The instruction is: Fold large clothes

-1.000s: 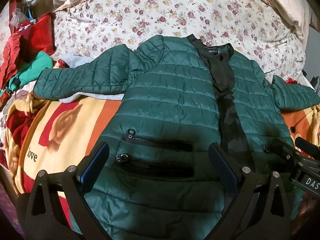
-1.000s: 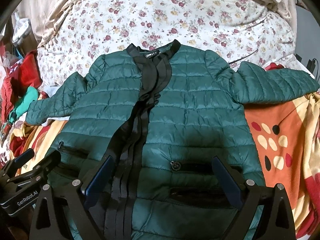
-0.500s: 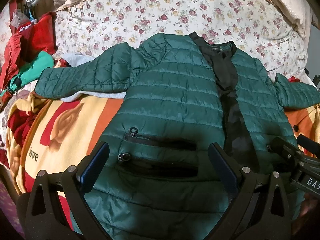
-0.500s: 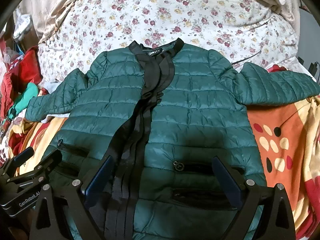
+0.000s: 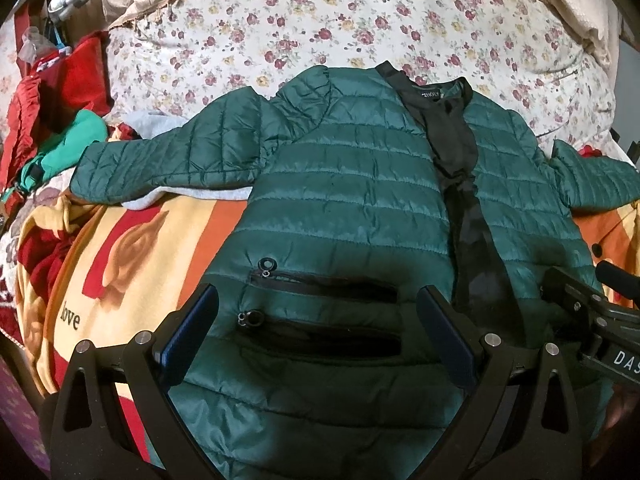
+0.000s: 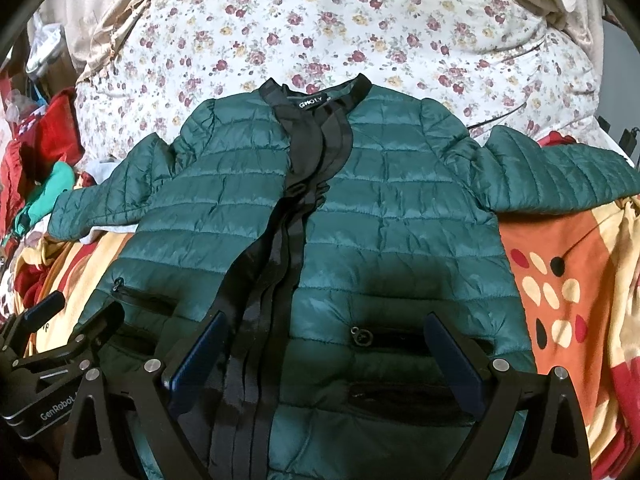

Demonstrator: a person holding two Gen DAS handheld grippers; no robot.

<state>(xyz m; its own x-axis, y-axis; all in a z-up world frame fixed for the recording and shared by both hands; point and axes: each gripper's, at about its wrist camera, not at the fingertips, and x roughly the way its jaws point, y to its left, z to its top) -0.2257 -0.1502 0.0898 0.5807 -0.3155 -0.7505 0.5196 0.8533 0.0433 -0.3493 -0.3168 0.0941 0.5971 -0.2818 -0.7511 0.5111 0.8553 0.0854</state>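
Drifting slightly back from the collar since a second ago, both views now taking in more floral quilt (image 5: 360, 12). Left wrist view: lying flat, front up, the green quilted jacket (image 5: 352, 208), sleeves spreading left and right over the orange patterned blanket (image 5: 132, 248). Hovering spread and empty over the two zip pockets (image 5: 320, 308), the left gripper (image 5: 318, 322). Right wrist view: hanging released above the near hem of the jacket (image 6: 400, 216), right of the black placket (image 6: 280, 264), the right gripper (image 6: 326, 346), gripping nothing.
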